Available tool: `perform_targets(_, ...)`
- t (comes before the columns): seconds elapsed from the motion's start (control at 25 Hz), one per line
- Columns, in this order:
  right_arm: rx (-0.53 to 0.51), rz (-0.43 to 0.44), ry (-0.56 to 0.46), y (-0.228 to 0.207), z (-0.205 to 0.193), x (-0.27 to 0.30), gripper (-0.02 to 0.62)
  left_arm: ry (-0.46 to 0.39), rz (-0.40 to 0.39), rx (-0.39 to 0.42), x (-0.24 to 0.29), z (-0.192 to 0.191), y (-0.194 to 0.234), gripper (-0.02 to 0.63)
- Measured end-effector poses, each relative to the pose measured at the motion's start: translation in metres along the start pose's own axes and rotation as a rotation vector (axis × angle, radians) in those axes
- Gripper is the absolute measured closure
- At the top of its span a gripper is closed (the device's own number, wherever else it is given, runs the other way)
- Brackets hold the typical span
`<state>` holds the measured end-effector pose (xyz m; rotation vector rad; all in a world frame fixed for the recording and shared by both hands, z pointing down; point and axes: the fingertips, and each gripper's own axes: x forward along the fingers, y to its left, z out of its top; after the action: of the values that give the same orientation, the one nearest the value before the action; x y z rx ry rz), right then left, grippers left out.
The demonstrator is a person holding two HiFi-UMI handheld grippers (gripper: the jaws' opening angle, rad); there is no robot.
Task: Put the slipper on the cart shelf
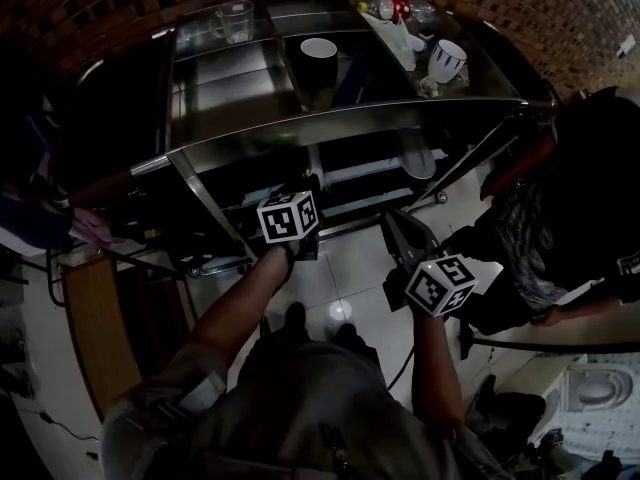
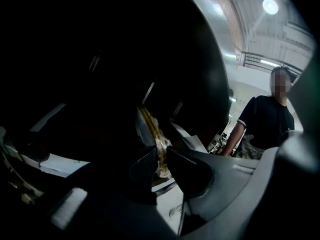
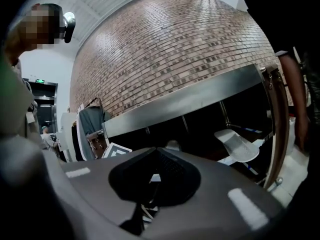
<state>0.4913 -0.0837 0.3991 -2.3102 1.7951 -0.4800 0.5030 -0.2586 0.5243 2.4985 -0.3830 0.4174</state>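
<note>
One steel cart (image 1: 350,118) fills my head view, with two levels showing: a top shelf and a dark lower shelf (image 3: 250,160). One bystander (image 1: 580,188) in a black shirt stands just beside the cart's right end.

I have two grippers in front of the lower shelf, each carrying one marker cube: the left cube (image 1: 288,216) and the right cube (image 1: 440,283) stand apart over the pale floor.

The left gripper (image 2: 163,162) has its jaws drawn narrow on one pale-and-tan strip (image 2: 150,134), seen edge-on and running up from the slim gap; I cannot name it. The right gripper (image 3: 156,173) has its jaws pressed together with nothing between them.

One pale slipper (image 3: 237,145) lies on the lower shelf toward its right end, apart from both grippers.

On the top shelf I count one glass mug (image 1: 232,20), one dark bowl (image 1: 318,50), one white mug (image 1: 447,60) and one bottle (image 1: 395,8).
</note>
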Motion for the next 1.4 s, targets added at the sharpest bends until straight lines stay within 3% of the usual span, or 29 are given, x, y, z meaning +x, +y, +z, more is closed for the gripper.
perform_targets(0.28, 0.0, 0.011, 0.02, -0.007, 0.002, 0.002, 0.595, 0.027, 0.134, 0.083, 0.017, -0.006, 0.032, 0.499)
perform_targets(0.4, -0.004, 0.027, 0.037, -0.008, -0.001, 0.003, 0.595, 0.029, 0.192, 0.159, 0.018, -0.006, 0.042, 0.423)
perform_targets(0.6, -0.013, 0.065, 0.054, -0.006, -0.001, 0.011, 0.595, 0.017, 0.231, 0.208, 0.011, -0.009, 0.054, 0.237)
perform_targets(0.72, -0.019, 0.102, 0.055, 0.0, -0.001, 0.021, 0.595, -0.031, 0.216, 0.227, -0.005, 0.0, 0.049, 0.23)
perform_targets(0.8, -0.021, 0.12, 0.05, 0.003, 0.0, 0.026, 0.595, -0.061, 0.185, 0.249, -0.017, 0.008, 0.036, 0.264)
perform_targets(0.96, -0.02, 0.14, 0.031, 0.007, 0.006, 0.031, 0.595, -0.109, 0.115, 0.317, -0.041, 0.025, 0.005, 0.441)
perform_targets(1.08, -0.024, 0.149, 0.017, 0.009, 0.01, 0.035, 0.595, -0.148, 0.064, 0.353, -0.056, 0.038, -0.018, 0.535)
perform_targets(1.2, -0.03, 0.158, 0.006, 0.012, 0.012, 0.04, 0.595, -0.171, 0.022, 0.364, -0.068, 0.046, -0.034, 0.593)
perform_targets(1.4, -0.042, 0.167, -0.004, 0.019, 0.017, 0.047, 0.595, -0.166, -0.043, 0.36, -0.081, 0.051, -0.051, 0.598)
